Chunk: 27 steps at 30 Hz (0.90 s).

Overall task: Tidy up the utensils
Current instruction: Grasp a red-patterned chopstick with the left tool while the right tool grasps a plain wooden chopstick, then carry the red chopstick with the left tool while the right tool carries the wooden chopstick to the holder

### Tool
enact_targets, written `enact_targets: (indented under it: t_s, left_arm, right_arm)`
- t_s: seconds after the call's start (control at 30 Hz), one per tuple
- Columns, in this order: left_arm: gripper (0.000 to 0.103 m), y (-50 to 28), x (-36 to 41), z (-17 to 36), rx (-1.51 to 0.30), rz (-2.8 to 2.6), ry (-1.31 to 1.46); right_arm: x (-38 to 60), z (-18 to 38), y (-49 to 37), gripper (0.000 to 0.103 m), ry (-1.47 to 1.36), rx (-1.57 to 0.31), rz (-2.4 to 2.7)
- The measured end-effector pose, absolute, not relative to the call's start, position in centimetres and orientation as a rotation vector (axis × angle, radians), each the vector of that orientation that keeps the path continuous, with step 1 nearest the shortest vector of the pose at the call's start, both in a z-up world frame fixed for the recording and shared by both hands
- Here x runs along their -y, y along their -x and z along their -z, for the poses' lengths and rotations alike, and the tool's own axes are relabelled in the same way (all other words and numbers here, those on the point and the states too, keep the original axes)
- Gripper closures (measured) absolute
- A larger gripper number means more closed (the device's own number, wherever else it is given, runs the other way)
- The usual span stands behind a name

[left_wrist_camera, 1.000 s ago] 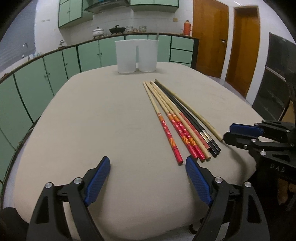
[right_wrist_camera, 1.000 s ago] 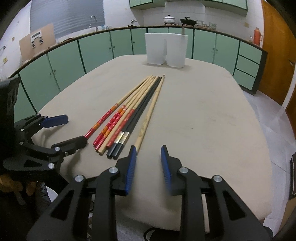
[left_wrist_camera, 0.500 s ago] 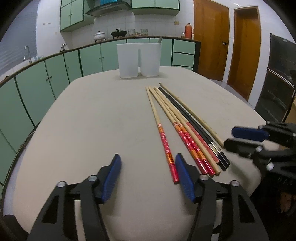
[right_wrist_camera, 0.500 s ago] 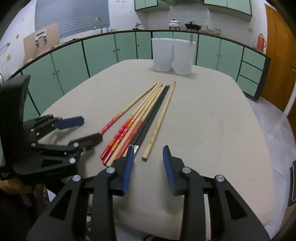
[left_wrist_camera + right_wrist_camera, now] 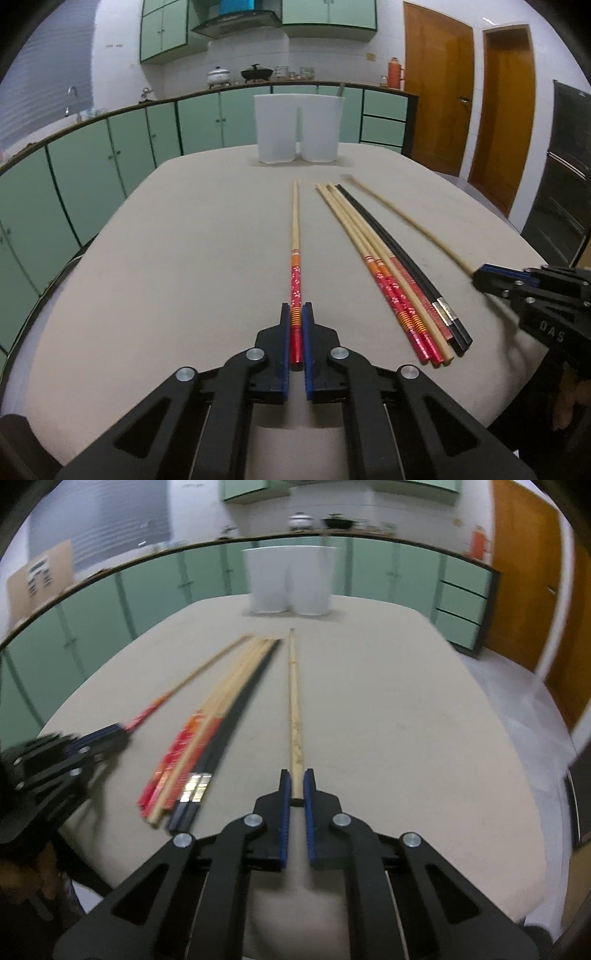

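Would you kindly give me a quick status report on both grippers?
Left gripper shut on red-ended chopstick. Right gripper shut on plain wooden chopstick. Remaining bundle on table. White holder path unobstructed.

Seven chopsticks (image 5: 384,258), two white containers (image 5: 297,127) and two hand-held grippers (image 5: 296,317).

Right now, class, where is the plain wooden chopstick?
The plain chopstick lies between the right gripper jaws, right of the chopstick bundle, pointing at the white holder.

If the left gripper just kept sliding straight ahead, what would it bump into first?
Probably the white holder at the table's far end. The left gripper, shut on the red-handled chopstick, points about at it; depth is hard to judge.
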<state>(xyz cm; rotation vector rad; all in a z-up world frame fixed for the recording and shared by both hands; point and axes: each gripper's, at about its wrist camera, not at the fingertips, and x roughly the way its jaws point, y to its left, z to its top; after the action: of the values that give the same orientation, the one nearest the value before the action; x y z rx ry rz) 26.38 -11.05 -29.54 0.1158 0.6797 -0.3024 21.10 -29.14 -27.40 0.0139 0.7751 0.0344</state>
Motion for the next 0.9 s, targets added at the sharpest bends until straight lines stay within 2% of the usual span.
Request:
enact_targets:
  t_s: [0.1, 0.17, 0.2, 0.23, 0.3, 0.37, 0.4, 0.43, 0.5, 0.6, 0.9]
  left_arm:
    - [0.097, -26.5, 10.6, 29.6, -0.694, 0.29, -0.104]
    - [0.083, -26.5, 10.6, 29.6, -0.698, 0.281, -0.112]
    - [0.066, -26.4, 10.6, 29.5, -0.695, 0.277, -0.112]
    - [0.058, -26.4, 10.5, 29.6, -0.697, 0.278, -0.108]
    - [0.058, -26.5, 10.3, 29.6, -0.707, 0.285, -0.102]
    - [0.058, -26.6, 10.2, 29.6, -0.712, 0.292, -0.1]
    - [0.065, -26.6, 10.2, 29.6, -0.713, 0.299, -0.098]
    - [0.08, -26.6, 10.3, 29.6, -0.714, 0.313, -0.097]
    - [0.096, -26.7, 10.5, 29.5, -0.724, 0.346, -0.092]
    - [0.097, -27.0, 10.1, 28.8, -0.753, 0.363, -0.036]
    - [0.097, -26.3, 8.8, 21.9, -0.704, 0.389, 0.007]
  right_arm:
    - [29.2, 27.4, -20.6, 0.096, -0.027, -0.78, -0.061]
    - [28.9, 27.4, -20.2, 0.093, -0.022, -0.77, -0.078]
    - [28.9, 27.4, -20.2, 0.093, -0.022, -0.772, -0.084]
    - [28.9, 27.5, -20.1, 0.092, -0.024, -0.772, -0.086]
    - [28.9, 27.5, -20.2, 0.092, -0.028, -0.774, -0.087]
    - [29.0, 27.5, -20.4, 0.092, -0.033, -0.775, -0.087]
    - [28.9, 27.5, -20.4, 0.092, -0.032, -0.775, -0.087]
    - [28.9, 27.5, -20.4, 0.095, -0.033, -0.777, -0.088]
    - [29.0, 27.2, -20.4, 0.096, -0.042, -0.783, -0.09]
    - [29.2, 25.8, -19.9, 0.096, -0.054, -0.758, -0.096]
    - [29.5, 17.5, -17.5, 0.097, -0.063, -0.612, -0.104]
